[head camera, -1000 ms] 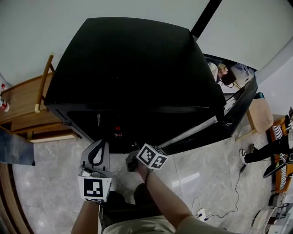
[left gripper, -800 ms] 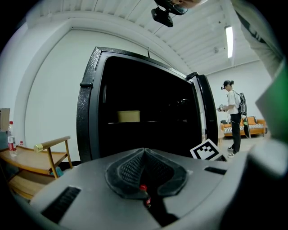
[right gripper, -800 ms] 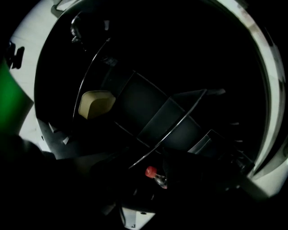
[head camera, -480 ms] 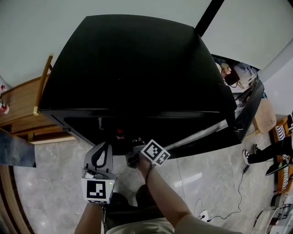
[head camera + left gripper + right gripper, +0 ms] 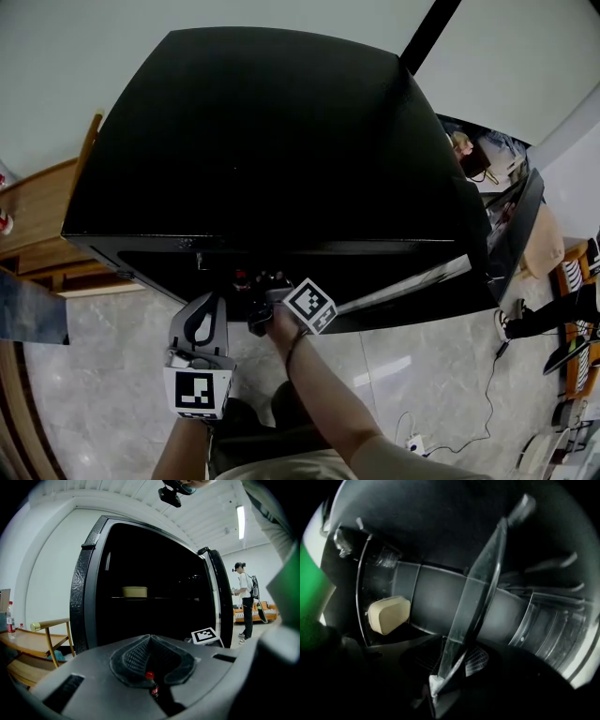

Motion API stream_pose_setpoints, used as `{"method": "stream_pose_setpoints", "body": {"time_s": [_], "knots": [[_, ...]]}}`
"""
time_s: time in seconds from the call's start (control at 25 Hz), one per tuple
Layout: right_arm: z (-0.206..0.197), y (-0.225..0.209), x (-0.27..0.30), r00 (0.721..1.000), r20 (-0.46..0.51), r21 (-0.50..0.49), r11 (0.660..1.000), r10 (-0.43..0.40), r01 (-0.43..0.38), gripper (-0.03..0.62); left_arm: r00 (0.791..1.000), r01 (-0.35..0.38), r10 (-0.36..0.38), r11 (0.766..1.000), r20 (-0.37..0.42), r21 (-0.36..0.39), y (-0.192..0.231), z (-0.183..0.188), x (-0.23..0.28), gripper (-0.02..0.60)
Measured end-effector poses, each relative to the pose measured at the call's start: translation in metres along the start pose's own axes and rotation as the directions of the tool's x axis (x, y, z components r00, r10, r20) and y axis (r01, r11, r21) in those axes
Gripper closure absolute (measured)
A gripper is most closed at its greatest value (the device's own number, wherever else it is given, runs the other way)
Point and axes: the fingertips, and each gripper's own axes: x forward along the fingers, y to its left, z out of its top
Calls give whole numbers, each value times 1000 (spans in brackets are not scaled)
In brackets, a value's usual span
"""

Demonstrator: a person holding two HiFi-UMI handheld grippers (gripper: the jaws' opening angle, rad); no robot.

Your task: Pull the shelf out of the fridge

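A black fridge stands open, its door swung out to the right. In the right gripper view a glass shelf runs edge-on across the picture, rolled steeply. Its front edge lies between the pads of my right gripper. The jaws have just been closing and now clamp that edge. In the head view my right gripper reaches under the fridge's top lip. My left gripper hangs back in front of the opening, its pads closed together on nothing.
A cream box sits deep inside on another shelf, the same box showing in the left gripper view. Wooden furniture stands left of the fridge. A person stands beyond the door. Cables lie on the floor at right.
My right gripper has moved forward into the fridge opening and rolled. The left gripper has sunk slightly and stays outside.
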Motion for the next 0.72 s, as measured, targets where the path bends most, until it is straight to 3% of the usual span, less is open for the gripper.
{"method": "stream_pose_setpoints", "body": {"time_s": [0.44,0.72], "knots": [[-4,-15,19,999,39,199,980,-16,8,537,1000,1,-1,1000,-7,-4,0,-4,5,575],[-2,-11,21,997,75,222,975,-24,7,585,1000,-8,8,1000,-16,-17,1,-6,1,575]]}}
